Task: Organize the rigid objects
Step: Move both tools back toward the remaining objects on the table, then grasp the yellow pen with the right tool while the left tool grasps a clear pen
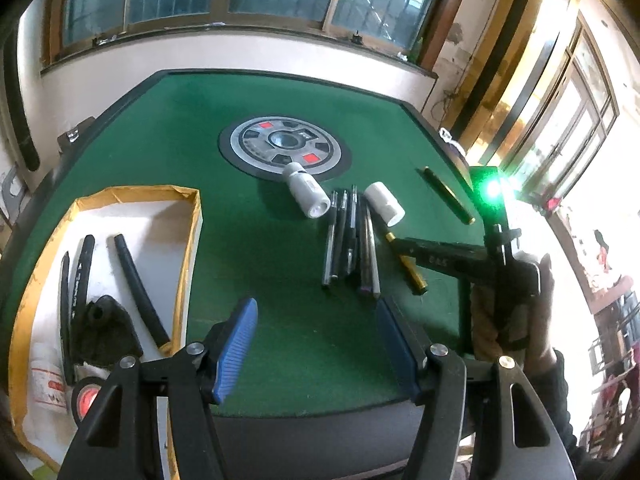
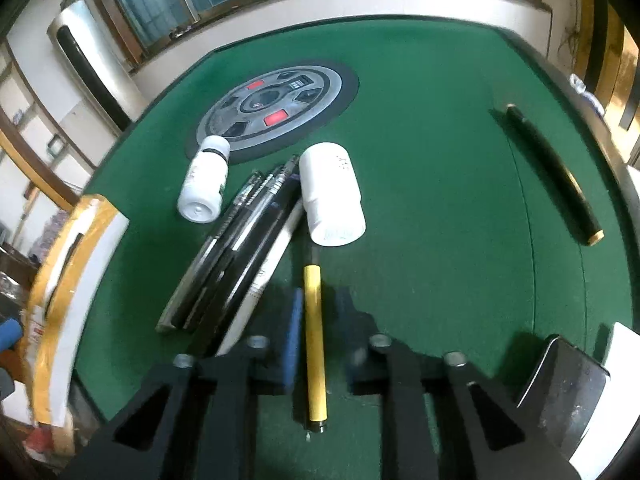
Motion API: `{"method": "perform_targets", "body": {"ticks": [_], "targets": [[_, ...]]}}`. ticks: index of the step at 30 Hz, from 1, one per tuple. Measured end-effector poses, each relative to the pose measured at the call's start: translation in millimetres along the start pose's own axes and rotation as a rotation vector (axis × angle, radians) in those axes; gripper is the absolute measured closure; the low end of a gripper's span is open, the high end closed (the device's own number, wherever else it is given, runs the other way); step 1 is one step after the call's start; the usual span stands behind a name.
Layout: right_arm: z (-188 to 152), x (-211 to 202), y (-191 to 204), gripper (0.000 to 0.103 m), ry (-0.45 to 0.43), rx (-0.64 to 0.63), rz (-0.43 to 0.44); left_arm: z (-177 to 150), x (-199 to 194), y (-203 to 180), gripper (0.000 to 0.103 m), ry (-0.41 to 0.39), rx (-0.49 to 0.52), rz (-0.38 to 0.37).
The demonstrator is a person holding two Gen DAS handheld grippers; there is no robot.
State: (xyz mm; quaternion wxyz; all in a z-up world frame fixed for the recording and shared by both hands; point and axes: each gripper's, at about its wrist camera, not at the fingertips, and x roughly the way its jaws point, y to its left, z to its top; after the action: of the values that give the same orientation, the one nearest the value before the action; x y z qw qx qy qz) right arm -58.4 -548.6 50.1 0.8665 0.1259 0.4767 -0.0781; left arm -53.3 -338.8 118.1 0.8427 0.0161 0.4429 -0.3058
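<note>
Yellow pen (image 2: 314, 344) flat on felt — beside pen bundle (image 2: 236, 256), two white bottles (image 2: 332, 196) toppled.

1. Two white bottles lie on the felt: one (image 2: 202, 184), the other (image 2: 332, 196).
2. One bundle of about five dark and silver pens (image 2: 236, 252).
3. One yellow pen (image 2: 314, 344).
4. One black pen with gold tip (image 2: 554, 172).
5. One yellow-edged box (image 1: 192, 216).

Your right gripper (image 2: 318, 320) straddles the yellow pen (image 2: 314, 340) on the green counter (image 2: 440, 200), its blue fingers (image 2: 294, 320) apart on either side, not touching it. Just left lies a bundle of pens (image 2: 240, 248), flanked by two white bottles (image 2: 332, 196) on their sides. A black pen (image 2: 552, 172) lies near the counter's right edge.
</note>
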Motion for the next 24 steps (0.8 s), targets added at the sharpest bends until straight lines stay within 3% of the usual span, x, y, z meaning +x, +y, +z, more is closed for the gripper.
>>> {"method": "perform_targets", "body": {"ticks": [3, 8, 11, 15, 19, 21, 24], "targets": [[-4, -1, 2, 0.095, -0.006, -0.008, -0.006, 4, 11, -5, 0.038, 0.020, 0.012, 0.001], [-8, -1, -2, 0.095, -0.036, 0.027, 0.086, 20, 47, -12, 0.038, 0.090, 0.025, -0.012], [-8, -2, -7, 0.095, -0.044, 0.054, 0.097, 30, 72, -13, 0.039, 0.137, 0.018, -0.007], [-10, -3, -9, 0.095, -0.049, 0.067, 0.098, 40, 107, -15, 0.059, 0.198, 0.009, 0.004], [-11, -3, -6, 0.095, -0.046, 0.061, 0.096, 47, 128, -17, 0.065, 0.216, -0.005, 0.034], [-11, -3, -7, 0.095, -0.047, 0.067, 0.094, 48, 134, -20, 0.075, 0.220, -0.002, 0.040], [-10, -4, -8, 0.095, -0.046, 0.075, 0.099, 49, 143, -22, 0.081, 0.229, 0.006, 0.057]]}}
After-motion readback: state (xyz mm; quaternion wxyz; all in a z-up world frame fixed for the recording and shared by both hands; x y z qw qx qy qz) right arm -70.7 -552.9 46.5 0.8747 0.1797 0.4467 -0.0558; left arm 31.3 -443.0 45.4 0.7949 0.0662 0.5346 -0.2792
